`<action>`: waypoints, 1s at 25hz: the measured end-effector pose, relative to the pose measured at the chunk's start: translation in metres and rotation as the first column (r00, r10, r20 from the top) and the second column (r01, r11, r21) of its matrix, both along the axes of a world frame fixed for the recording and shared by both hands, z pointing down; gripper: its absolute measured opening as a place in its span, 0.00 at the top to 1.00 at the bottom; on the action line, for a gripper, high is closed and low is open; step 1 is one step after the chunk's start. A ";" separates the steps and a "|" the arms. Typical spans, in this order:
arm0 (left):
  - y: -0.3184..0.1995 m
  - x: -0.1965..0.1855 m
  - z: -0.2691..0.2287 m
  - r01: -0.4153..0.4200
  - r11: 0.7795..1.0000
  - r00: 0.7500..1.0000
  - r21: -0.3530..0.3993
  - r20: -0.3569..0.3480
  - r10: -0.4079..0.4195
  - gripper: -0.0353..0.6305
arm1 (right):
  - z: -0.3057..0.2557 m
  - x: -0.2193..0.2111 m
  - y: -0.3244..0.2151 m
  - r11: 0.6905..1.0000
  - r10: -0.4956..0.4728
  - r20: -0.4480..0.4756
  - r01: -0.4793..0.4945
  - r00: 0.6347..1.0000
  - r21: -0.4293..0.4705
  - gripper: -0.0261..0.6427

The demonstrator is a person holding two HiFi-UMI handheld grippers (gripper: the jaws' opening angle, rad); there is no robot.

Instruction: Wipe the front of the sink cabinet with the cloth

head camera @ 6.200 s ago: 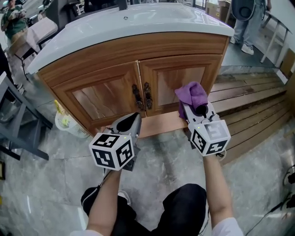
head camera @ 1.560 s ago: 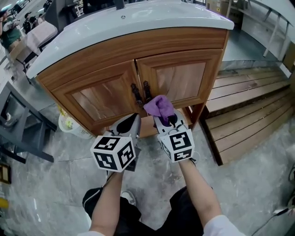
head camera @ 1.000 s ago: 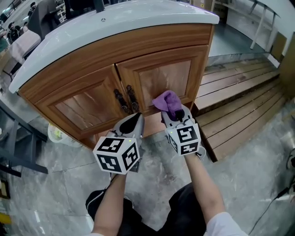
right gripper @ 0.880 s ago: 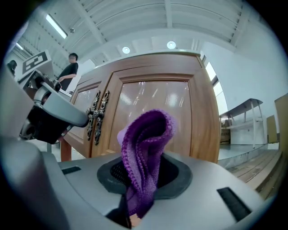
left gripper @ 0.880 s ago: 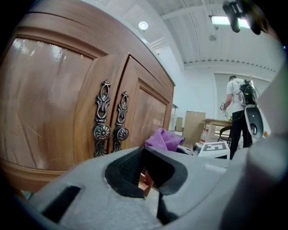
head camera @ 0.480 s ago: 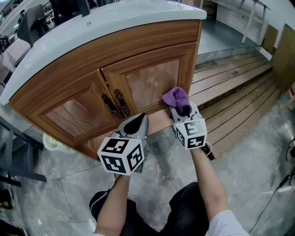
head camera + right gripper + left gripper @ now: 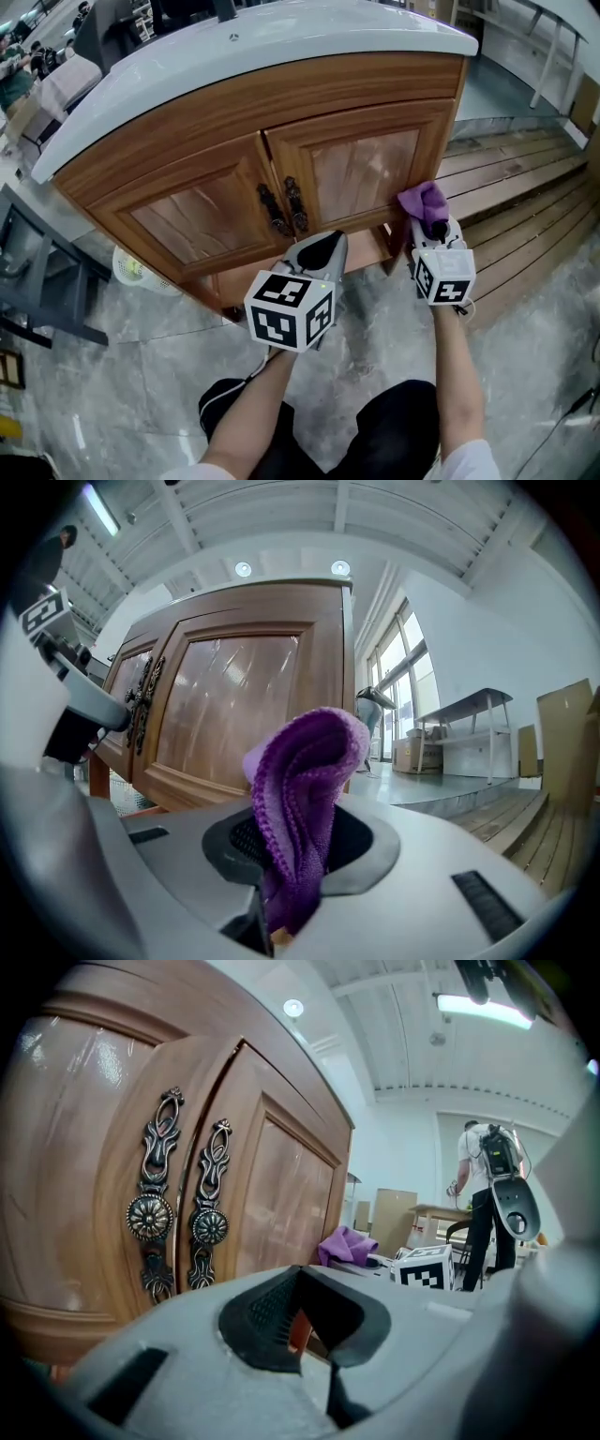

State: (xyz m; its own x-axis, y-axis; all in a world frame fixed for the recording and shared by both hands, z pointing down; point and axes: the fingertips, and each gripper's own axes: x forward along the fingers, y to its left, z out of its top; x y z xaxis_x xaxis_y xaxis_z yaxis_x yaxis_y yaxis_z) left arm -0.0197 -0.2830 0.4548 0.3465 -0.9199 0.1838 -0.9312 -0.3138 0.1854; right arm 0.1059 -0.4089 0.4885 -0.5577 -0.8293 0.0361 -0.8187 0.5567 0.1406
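Note:
The wooden sink cabinet (image 7: 225, 122) has two doors with dark ornate handles (image 7: 284, 207) under a white basin top (image 7: 187, 70). My right gripper (image 7: 433, 228) is shut on a purple cloth (image 7: 421, 200), which sits against the lower right corner of the right door (image 7: 361, 173). In the right gripper view the cloth (image 7: 305, 799) stands folded up out of the right gripper (image 7: 291, 892), close to the door (image 7: 234, 714). My left gripper (image 7: 323, 249) is shut and holds nothing, just below the handles (image 7: 150, 1215). The left gripper view also catches the cloth (image 7: 345, 1243).
A slatted wooden platform (image 7: 525, 211) lies to the cabinet's right. A white mesh basket (image 7: 131, 269) stands on the floor at the cabinet's left, beside a dark metal frame (image 7: 42, 281). A person (image 7: 487, 1199) stands far off. Grey stone floor (image 7: 122, 375) lies below me.
The right gripper has slid the cloth rightward along the bottom of the right door, from near the handles to its right corner. The left gripper has kept its place below the handles.

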 end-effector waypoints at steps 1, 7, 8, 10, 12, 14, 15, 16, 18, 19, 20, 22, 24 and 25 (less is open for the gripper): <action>0.000 0.000 0.001 0.000 1.000 1.000 -0.001 0.002 0.000 0.94 | 0.001 0.000 -0.001 1.000 0.001 0.000 -0.001 1.000 -0.003 0.83; 0.001 -0.001 0.001 0.010 1.000 1.000 0.007 0.007 -0.010 0.94 | -0.007 -0.002 0.009 1.000 -0.018 0.016 0.018 1.000 0.006 0.83; 0.002 -0.003 0.000 0.017 1.000 1.000 0.013 0.010 -0.017 0.94 | -0.009 -0.004 0.011 1.000 -0.025 0.025 0.024 0.999 0.006 0.83; 0.005 -0.007 0.000 0.029 0.999 0.999 0.014 0.015 -0.029 0.94 | -0.014 -0.011 0.017 0.999 -0.042 0.041 0.042 0.998 0.001 0.83; 0.010 -0.011 -0.001 0.037 0.999 0.999 0.012 0.027 -0.037 0.94 | -0.020 -0.020 0.025 0.998 -0.061 0.049 0.061 0.997 -0.002 0.83; 0.016 -0.020 -0.008 0.057 0.998 0.996 0.030 0.062 -0.058 0.94 | -0.031 -0.035 0.037 0.996 -0.091 0.052 0.091 0.995 0.001 0.83; 0.018 -0.027 -0.012 0.070 0.997 0.994 0.043 0.082 -0.073 0.94 | -0.037 -0.045 0.044 0.994 -0.111 0.054 0.111 0.992 0.002 0.83; 0.019 -0.034 -0.017 0.084 0.995 0.992 0.052 0.094 -0.089 0.94 | -0.043 -0.056 0.051 0.991 -0.134 0.057 0.134 0.989 0.002 0.83; 0.025 -0.042 -0.024 0.111 0.992 0.989 0.056 0.087 -0.115 0.94 | -0.054 -0.073 0.069 0.984 -0.178 0.047 0.179 0.983 -0.005 0.83; 0.030 -0.044 -0.027 0.122 0.991 0.989 0.054 0.074 -0.126 0.94 | -0.060 -0.080 0.079 0.979 -0.201 0.035 0.202 0.979 -0.009 0.83; 0.036 -0.044 -0.031 0.131 0.990 0.989 0.054 0.063 -0.134 0.94 | -0.068 -0.086 0.089 0.974 -0.224 0.025 0.225 0.974 -0.014 0.83; 0.043 -0.044 -0.042 0.138 0.989 0.989 0.054 0.055 -0.141 0.94 | -0.084 -0.097 0.103 0.965 -0.260 0.020 0.260 0.965 -0.023 0.83; 0.048 -0.048 -0.053 0.142 0.989 0.988 0.040 0.051 -0.144 0.94 | -0.100 -0.107 0.112 0.958 -0.282 0.025 0.283 0.959 -0.036 0.83; 0.052 -0.051 -0.059 0.149 0.988 0.988 0.027 0.047 -0.150 0.94 | -0.106 -0.112 0.118 0.955 -0.291 0.027 0.292 0.956 -0.047 0.83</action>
State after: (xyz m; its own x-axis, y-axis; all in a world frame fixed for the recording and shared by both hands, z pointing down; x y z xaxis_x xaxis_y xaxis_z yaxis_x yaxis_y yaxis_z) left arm -0.0710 -0.2315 0.3961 0.1960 -0.9649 0.1749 -0.9757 -0.1741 0.1328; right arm -0.0059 -0.2912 0.3822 -0.7759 -0.6279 0.0605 -0.6220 0.7775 0.0922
